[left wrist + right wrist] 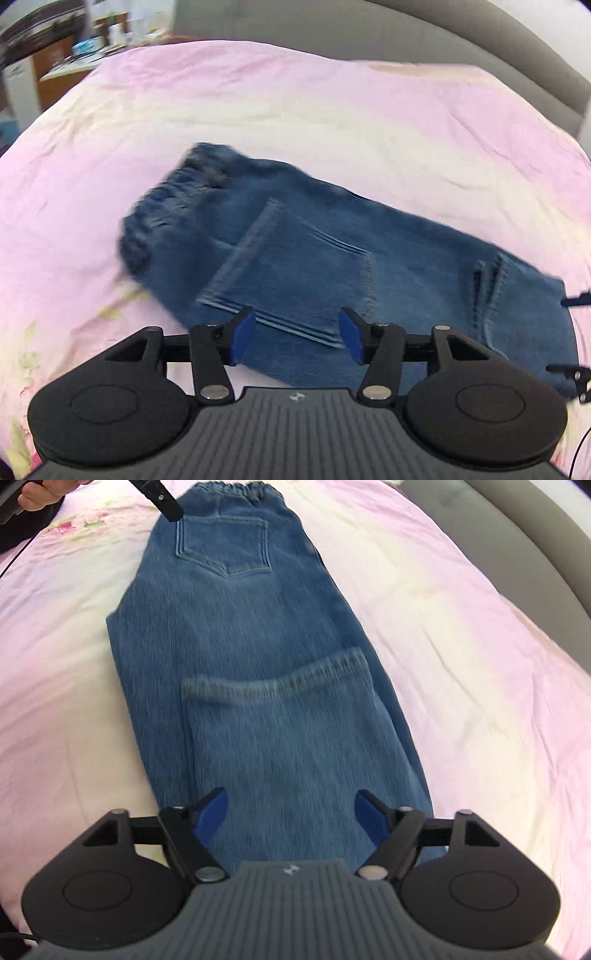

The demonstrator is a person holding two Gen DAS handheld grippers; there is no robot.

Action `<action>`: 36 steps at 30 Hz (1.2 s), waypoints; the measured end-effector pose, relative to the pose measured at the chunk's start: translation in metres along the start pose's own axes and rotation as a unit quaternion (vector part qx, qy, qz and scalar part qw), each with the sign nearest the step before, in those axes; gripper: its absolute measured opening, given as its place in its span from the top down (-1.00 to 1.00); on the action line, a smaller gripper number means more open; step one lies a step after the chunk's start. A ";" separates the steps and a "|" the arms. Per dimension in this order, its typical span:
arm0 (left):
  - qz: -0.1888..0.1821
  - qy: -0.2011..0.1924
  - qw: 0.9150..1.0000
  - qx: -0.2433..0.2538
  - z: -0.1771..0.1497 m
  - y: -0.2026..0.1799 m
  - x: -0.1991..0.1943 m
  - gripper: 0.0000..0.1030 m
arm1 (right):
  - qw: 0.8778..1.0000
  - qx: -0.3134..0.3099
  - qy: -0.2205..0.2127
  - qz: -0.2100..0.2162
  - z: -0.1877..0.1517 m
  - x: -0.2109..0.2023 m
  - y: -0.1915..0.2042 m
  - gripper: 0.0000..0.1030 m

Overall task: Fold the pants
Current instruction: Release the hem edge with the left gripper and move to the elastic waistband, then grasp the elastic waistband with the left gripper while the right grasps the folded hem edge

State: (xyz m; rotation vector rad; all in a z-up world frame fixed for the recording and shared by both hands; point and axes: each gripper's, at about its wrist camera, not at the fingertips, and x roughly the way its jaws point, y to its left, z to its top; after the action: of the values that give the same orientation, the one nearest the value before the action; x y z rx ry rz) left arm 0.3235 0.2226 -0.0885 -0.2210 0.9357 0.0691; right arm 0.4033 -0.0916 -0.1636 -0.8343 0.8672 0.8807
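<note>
A pair of blue denim pants [258, 635] lies flat on a bed covered with a pink and cream floral sheet [461, 664]. The pants are folded lengthwise, one leg over the other, with a back pocket [225, 546] facing up near the elastic waistband [236, 488]. The lower legs are folded back up over the thighs, so that the hem [275, 681] lies across the middle of the garment.

The left tongs [297, 334] hover above the pocket end of the pants. Their blue pads [242, 336] stand apart with nothing between them; only the denim below shows through the gap. In the left wrist view the waistband [173, 195] points to the upper left and the folded end runs off to the right, where a small part of the other tool shows at the picture's edge.

The right tongs [291, 814] hover above the folded end of the pants, also spread wide and holding nothing. Their pads [212, 814] do not touch the cloth. In the right wrist view a black finger of the left tongs [162, 498] shows at the top, just beside the pocket's corner, and part of a person's hand [40, 494] is at the upper left corner.

A grey padded headboard [406, 29] curves behind the bed. Both pictures are blurred.
</note>
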 end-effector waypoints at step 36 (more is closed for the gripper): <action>-0.055 -0.068 0.977 -0.196 0.011 0.109 0.058 0.04 | 0.987 -0.060 0.105 0.104 0.077 0.126 -0.026 -0.77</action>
State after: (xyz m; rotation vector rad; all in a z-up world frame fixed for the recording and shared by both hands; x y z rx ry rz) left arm 0.3494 0.3292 -0.1459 -0.6255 0.7662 0.1651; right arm 0.4944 0.0017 -0.2379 -0.9652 1.1084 1.0477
